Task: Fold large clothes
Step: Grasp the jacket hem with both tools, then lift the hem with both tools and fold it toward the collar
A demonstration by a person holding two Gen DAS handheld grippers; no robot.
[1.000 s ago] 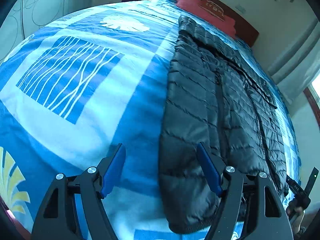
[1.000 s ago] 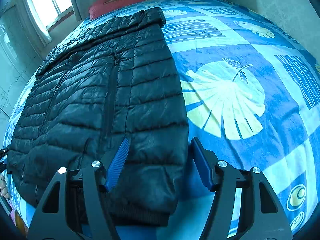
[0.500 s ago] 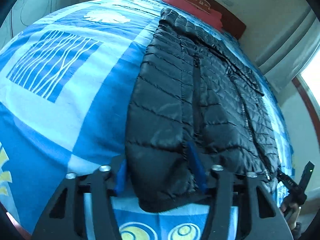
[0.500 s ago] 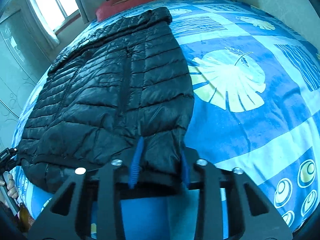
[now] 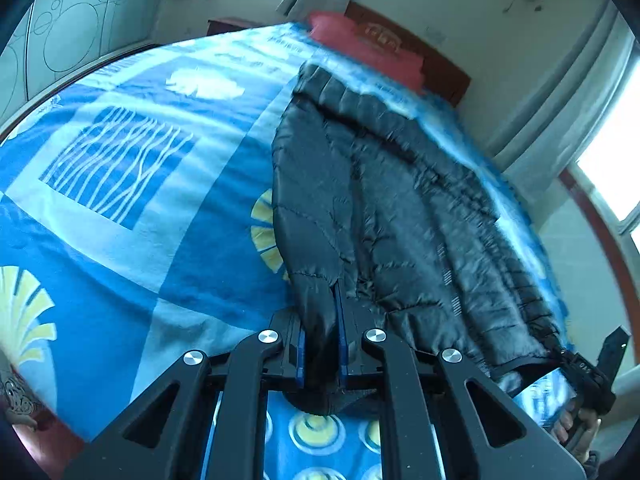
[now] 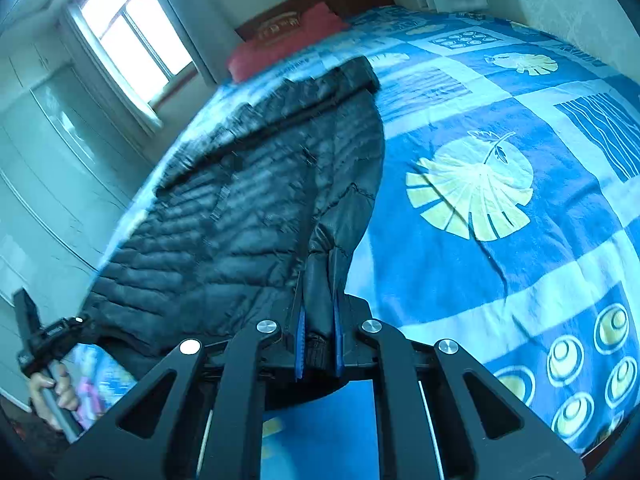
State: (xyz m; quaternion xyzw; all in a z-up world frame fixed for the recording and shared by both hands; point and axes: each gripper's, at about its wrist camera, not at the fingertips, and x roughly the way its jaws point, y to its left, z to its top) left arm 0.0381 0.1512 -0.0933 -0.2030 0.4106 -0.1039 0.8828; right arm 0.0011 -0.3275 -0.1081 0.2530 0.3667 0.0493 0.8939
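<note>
A wide bed (image 6: 520, 272) fills both views, covered in a blue and white spread printed with pale yellow leaves and rings. A red pillow (image 6: 288, 44) lies at its far end against a dark wooden headboard (image 5: 444, 68), with a bright window (image 6: 132, 40) on the wall to one side.

A large black quilted jacket (image 5: 420, 216) lies lengthwise on the bed. Its long axis runs straight away from both cameras, collar end toward the pillow and hem at the near edge of the bed. The body of the jacket rests on the spread, while the near hem is drawn up off it toward the jaws.

Each hand holds one hem corner. The left gripper (image 5: 322, 344) has its blue-padded jaws pressed together on a bunched fold at the jacket's left corner. The right gripper (image 6: 318, 340) has its jaws clamped the same way on the right corner. From the right wrist view, the left gripper also appears low at the frame's left edge, gripped by the person's hand (image 6: 50, 392).

Both grippers sit about equally near, level along the hem. The whole length of the jacket stretches ahead of them, so a fold would likely carry the hem forward along that axis toward the collar.
</note>
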